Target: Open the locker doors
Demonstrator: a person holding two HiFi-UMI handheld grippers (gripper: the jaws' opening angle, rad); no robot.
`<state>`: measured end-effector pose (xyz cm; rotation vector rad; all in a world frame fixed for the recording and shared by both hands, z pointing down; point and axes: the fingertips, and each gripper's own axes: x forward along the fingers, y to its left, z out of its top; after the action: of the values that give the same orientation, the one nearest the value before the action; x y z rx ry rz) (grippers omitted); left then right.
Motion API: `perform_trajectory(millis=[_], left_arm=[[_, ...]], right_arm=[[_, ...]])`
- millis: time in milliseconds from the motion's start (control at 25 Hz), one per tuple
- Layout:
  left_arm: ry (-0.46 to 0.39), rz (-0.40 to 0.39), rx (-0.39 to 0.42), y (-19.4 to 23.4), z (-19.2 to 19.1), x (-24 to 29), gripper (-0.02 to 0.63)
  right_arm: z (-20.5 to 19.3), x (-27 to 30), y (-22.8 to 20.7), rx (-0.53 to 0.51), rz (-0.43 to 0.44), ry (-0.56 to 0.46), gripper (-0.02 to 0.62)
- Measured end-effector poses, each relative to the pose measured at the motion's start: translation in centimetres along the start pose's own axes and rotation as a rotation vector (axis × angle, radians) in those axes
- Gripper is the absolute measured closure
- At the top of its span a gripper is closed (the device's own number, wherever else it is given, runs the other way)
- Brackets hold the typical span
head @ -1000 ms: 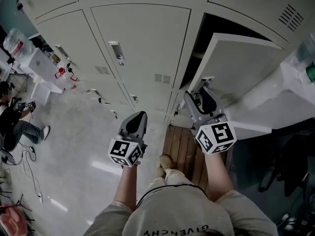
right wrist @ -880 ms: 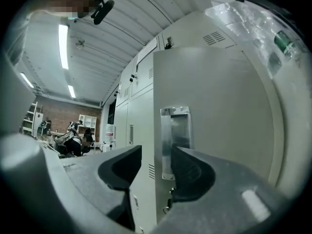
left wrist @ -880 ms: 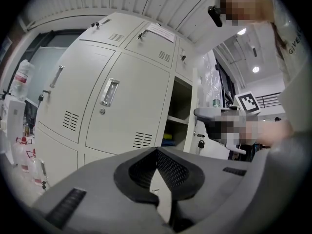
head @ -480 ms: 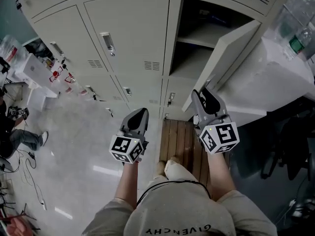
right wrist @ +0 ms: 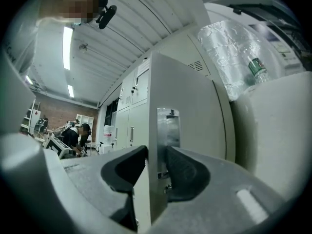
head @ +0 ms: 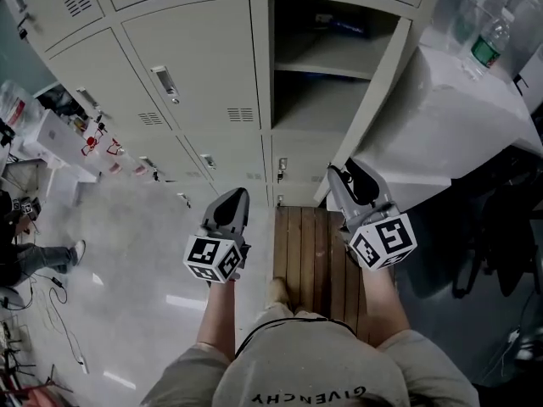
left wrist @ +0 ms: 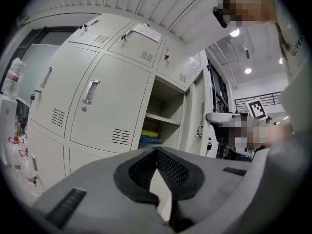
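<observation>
**Around the Room: Floor, Clutter and Lights**

A slatted wooden platform (head: 316, 248) lay on the glossy grey floor (head: 127, 303). At the left edge a seated person (head: 21, 257) was near loose cables (head: 51, 299). Farther up that side stood a white box (head: 59, 134) hung with red tags (head: 89, 142). On the right stood a large white unit (head: 450, 117), with a green-labelled plastic bottle (head: 486, 47) near its top. Elsewhere, strip ceiling lights (right wrist: 67, 42) glowed above a brick wall (right wrist: 53, 108).

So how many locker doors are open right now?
1: the open door at right, its edge between the right gripper's closing jaws. Every other door in view is shut; more may lie off-frame.
</observation>
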<state>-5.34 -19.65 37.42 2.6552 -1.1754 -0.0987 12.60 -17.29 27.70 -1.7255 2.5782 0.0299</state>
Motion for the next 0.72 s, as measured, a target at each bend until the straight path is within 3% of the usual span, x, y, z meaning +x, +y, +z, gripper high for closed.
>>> perform_trajectory(millis=[360,720], left_arm=[[-0.001,0.006,-0.007,-3.7,-0.7,-0.4,0.607],[0.002,0.036,0.01,-5.5,-0.9,-1.8,0.607]], right_arm=[[0.4,-5.4,-3.1,-0.014,-0.05,0.0,0.457],[0.6,-10.2,-6.4,-0.016,-0.158,-0.008,0.5]])
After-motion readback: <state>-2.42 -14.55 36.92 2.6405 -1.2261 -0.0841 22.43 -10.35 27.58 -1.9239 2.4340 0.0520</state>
